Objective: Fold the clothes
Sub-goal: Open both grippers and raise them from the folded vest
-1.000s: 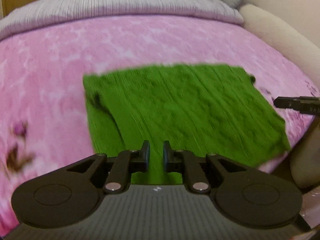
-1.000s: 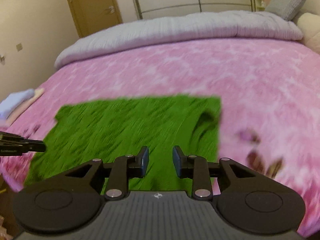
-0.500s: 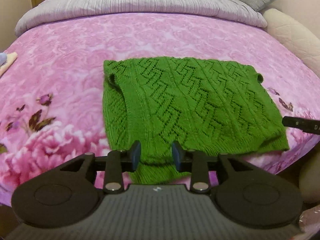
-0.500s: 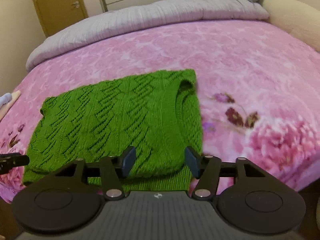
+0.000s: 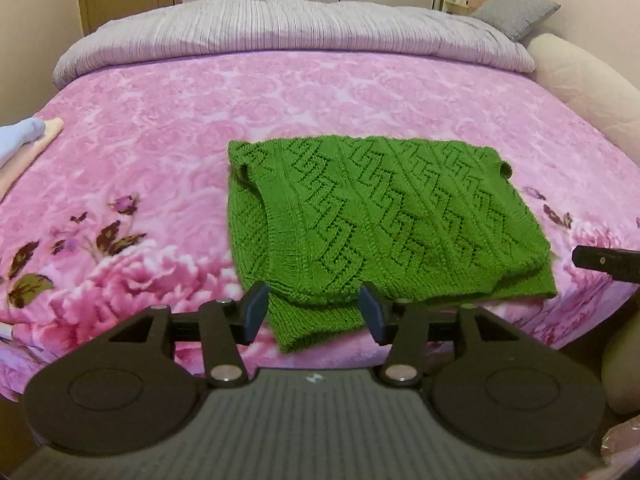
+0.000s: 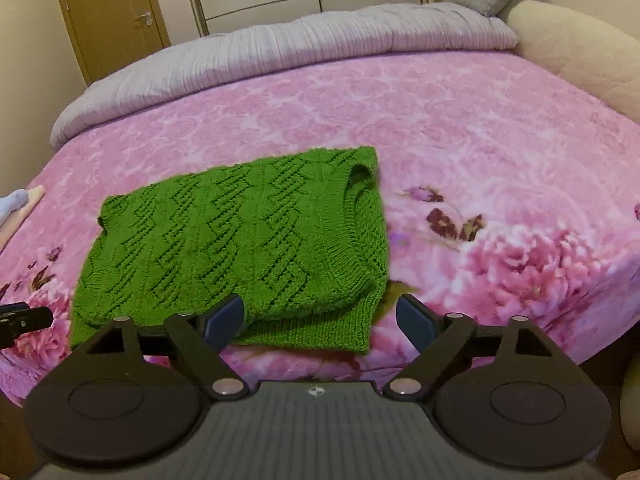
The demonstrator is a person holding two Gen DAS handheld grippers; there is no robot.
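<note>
A green knitted sweater lies folded flat on the pink floral blanket, close to the bed's near edge. My left gripper hovers above and just short of its near left corner. Its jaws are opening, and the pads press on nothing. In the right wrist view the same sweater shows its ribbed armhole on the right side. My right gripper hangs over the near right corner, jaws opening wide, with no cloth gripped. Each gripper's tip shows in the other's view: the right gripper and the left gripper.
A grey duvet is bunched along the far side of the bed, with a grey pillow beyond it. A beige padded bed surround runs along the right. Pale folded clothes sit at the left edge. A door and wardrobe stand behind.
Both grippers have drawn back and upward from the sweater while their jaws spread apart. The sweater stays flat on the blanket and now appears farther away.
</note>
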